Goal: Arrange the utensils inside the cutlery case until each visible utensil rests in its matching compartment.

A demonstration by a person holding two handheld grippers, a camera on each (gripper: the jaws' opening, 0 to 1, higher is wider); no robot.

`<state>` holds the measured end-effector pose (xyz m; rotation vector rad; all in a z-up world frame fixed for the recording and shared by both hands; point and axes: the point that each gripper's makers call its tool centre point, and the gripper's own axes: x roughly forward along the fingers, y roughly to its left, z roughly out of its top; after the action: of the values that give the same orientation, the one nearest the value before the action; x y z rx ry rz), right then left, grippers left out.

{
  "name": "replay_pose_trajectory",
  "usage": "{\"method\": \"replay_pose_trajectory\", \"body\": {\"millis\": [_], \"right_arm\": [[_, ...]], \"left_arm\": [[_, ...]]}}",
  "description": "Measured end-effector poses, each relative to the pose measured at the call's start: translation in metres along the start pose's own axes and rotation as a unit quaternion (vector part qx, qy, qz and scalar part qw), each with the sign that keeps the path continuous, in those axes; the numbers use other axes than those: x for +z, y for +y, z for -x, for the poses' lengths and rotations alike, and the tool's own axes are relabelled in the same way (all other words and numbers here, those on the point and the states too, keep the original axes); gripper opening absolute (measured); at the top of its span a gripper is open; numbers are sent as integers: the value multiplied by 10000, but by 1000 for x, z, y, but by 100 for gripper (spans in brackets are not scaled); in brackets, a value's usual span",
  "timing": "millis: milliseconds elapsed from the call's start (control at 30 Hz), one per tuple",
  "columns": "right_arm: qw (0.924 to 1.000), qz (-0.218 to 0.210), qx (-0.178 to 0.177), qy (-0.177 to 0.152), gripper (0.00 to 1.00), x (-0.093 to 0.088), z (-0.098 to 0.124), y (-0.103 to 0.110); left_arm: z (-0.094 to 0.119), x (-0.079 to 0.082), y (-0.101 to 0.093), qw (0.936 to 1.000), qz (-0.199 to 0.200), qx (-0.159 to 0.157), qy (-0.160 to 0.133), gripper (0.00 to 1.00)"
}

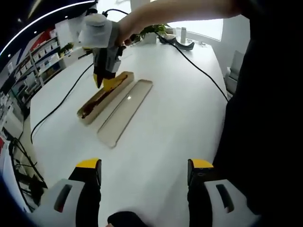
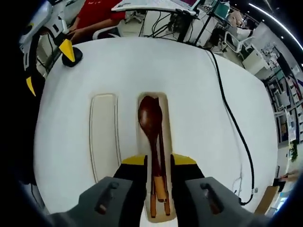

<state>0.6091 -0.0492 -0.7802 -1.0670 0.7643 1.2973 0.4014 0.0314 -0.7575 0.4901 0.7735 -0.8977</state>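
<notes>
A tan cutlery case [image 2: 163, 101] lies lengthwise on the white table [image 2: 189, 80], with a dark wooden spoon [image 2: 150, 116] and a pair of chopsticks [image 2: 162, 156] lying in it. Its lid [image 2: 103, 137] rests flat beside it on the left. My right gripper [image 2: 159, 161] hangs low over the case's near end, its jaws narrowly apart on either side of the handles. In the left gripper view the right gripper [image 1: 105, 81] dips onto the far end of the case [image 1: 102, 99], beside the lid [image 1: 125, 113]. My left gripper [image 1: 144, 165] stands open above bare table.
A black cable [image 2: 232, 118] runs along the table's right side, and another cable [image 1: 57, 106] trails off its left edge. A person in red [image 2: 97, 14] sits at the far end. Shelves [image 1: 42, 56] line the room's left side. My left gripper [image 2: 49, 66] shows at the upper left.
</notes>
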Motion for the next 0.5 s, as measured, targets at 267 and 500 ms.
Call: {"method": "replay_pose_trajectory", "body": {"millis": [267, 500], "right_arm": [[9997, -16, -195, 123, 29, -19, 13, 10], [9991, -184, -358, 108, 38, -29, 24, 14]], "left_arm": [[0, 5, -4, 9999, -108, -3, -57, 77], [2, 12, -2, 9997, -189, 69, -135, 77]]}}
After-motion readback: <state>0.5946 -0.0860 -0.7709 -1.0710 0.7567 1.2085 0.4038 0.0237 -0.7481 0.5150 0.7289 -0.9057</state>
